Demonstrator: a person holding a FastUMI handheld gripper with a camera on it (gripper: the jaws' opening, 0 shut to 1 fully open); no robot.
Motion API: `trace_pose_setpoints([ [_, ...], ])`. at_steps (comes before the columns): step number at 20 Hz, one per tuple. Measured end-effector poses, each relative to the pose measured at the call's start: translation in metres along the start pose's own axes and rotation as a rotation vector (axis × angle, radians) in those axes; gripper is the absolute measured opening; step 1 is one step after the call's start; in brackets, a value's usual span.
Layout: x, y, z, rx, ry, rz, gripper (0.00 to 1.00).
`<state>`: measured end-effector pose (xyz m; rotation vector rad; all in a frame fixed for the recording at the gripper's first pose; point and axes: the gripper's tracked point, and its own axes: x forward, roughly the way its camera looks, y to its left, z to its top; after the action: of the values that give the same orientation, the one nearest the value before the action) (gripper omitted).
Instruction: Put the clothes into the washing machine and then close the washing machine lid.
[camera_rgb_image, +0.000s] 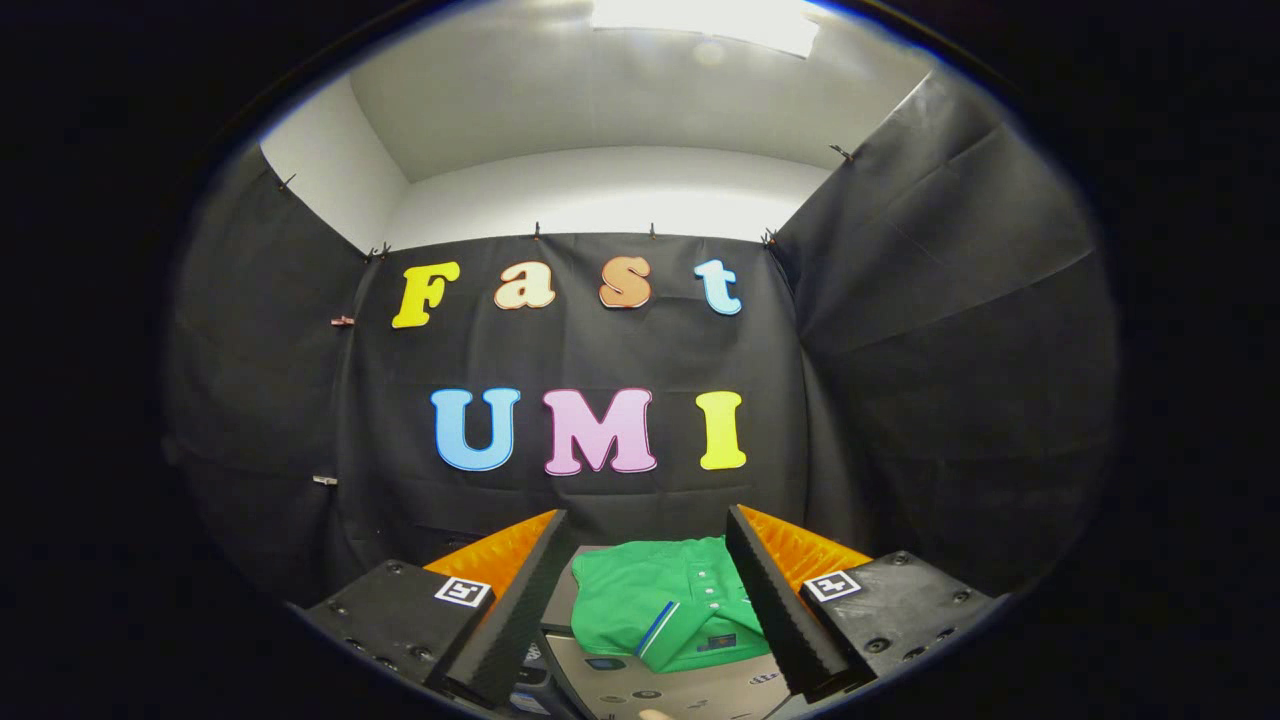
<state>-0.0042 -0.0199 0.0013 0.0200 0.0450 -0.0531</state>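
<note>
- hovering with its two fingers spread wide apart, the tool (648, 600) holds nothing; neither finger touches the cloth lying ahead.
- each finger (515, 610) slopes inward from a blocky mount, and each mount carries a small square black-and-white marker (463, 591) on its top face.
- between the fingers and a little below them sits a pale grey top surface with rounded corners, which looks like the washing machine (690, 690); small dark marks and a little panel show on it, too small to make out. whether its lid is up or down i cannot tell from here.
- on that grey surface lies the folded green polo shirt (650, 600), roughly centred between the two fingers, nearer the right one. its collar faces the tool, trimmed with a blue and white stripe, and a row of small white buttons runs up the placket. a small dark tag shows just by the collar.
- something small and pale pokes in at the very bottom, near the front of the grey surface; i cannot tell what it is.
- beyond the shirt hangs the black cloth wall (590, 500) of the booth, clipped along its top edge.
- above the cloth, a plain white wall and ceiling, with a bright light panel (715, 20) overhead.
</note>
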Motion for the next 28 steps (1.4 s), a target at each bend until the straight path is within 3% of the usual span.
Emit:
trace_pose_setpoints([
  [7, 0.028, 0.0, 0.002, -0.006, 0.04, 0.022, 0.98],
  [15, 0.105, -0.013, -0.007, 0.027, 0.157, 0.016, 0.98],
  [28, 0.22, -0.049, -0.11, 0.053, 0.53, -0.028, 0.98],
])
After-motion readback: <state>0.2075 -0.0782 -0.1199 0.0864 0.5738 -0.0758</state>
